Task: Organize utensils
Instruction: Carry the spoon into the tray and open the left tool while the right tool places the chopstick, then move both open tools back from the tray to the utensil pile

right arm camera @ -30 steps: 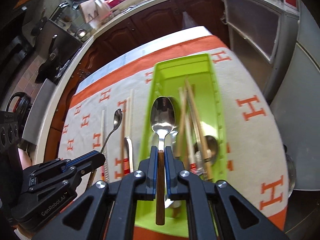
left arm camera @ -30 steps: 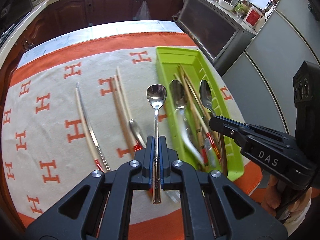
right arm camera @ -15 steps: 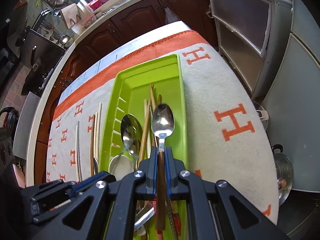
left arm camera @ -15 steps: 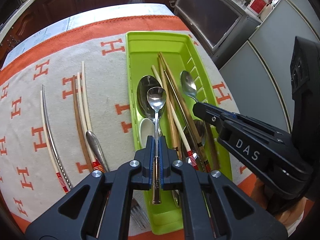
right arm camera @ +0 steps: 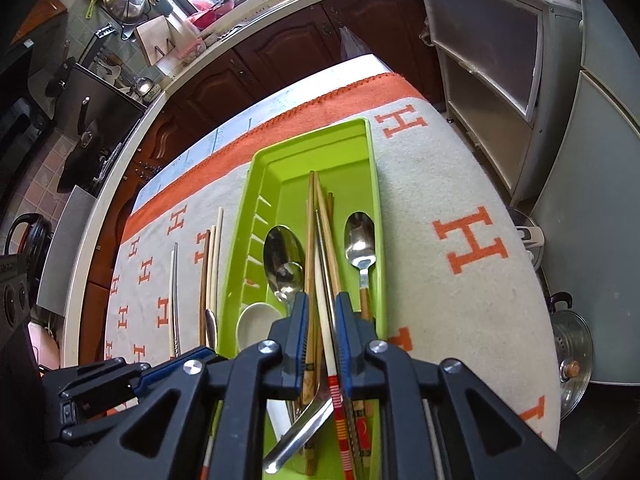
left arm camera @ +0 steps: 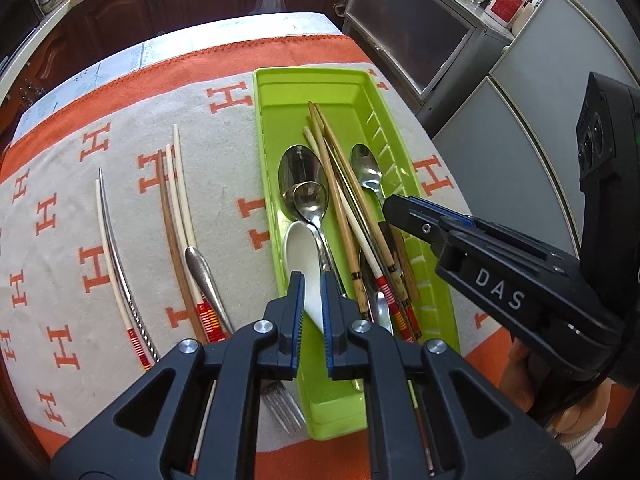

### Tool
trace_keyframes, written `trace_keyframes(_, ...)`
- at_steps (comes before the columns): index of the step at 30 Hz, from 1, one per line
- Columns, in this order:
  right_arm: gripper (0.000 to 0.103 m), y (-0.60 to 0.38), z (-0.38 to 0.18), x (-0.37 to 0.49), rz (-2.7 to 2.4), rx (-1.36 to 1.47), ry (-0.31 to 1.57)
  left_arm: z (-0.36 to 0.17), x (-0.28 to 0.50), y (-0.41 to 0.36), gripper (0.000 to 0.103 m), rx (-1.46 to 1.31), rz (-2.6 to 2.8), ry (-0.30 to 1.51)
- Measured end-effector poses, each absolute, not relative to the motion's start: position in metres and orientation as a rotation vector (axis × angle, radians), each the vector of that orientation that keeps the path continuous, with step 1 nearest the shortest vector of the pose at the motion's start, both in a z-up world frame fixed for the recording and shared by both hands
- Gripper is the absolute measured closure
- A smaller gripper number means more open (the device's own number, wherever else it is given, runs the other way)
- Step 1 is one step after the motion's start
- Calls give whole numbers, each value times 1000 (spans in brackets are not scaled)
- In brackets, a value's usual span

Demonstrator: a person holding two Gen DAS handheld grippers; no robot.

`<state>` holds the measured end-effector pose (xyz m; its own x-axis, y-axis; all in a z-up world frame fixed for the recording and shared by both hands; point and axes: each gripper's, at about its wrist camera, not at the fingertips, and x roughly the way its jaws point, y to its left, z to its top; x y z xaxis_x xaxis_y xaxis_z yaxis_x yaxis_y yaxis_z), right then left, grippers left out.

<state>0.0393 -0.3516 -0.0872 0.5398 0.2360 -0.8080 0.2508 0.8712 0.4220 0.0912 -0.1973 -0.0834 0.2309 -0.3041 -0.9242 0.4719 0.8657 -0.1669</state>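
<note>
1. Utensils, general: some lie in the green tray, the rest on the blanket to its left. The blanket is grey-white, with orange H marks and an orange border.
2. Green tray: long and narrow, lying on the blanket. It holds metal spoons, a white ceramic spoon and a crossed bundle of chopsticks.
3. Right gripper: poised over the tray's near end, jaws spread and empty, with chopsticks lying below the gap.
4. Left gripper: above the white ceramic spoon, jaws parted, gripping nothing.
5. Loose pieces on the blanket: a pale chopstick beside a metal one; further chopsticks; a fork just beside the tray.
</note>
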Motion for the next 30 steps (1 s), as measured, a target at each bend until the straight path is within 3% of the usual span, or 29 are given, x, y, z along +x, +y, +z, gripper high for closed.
trace_keyframes(5, 90, -345, -85, 28, -4, 529, 1016, -75, 80, -182, 72, 161, -526, 1196)
trace_keyframes(30, 90, -276, -66, -8, 55, 450, 1044, -70, 48, -81, 71, 85, -426, 1179)
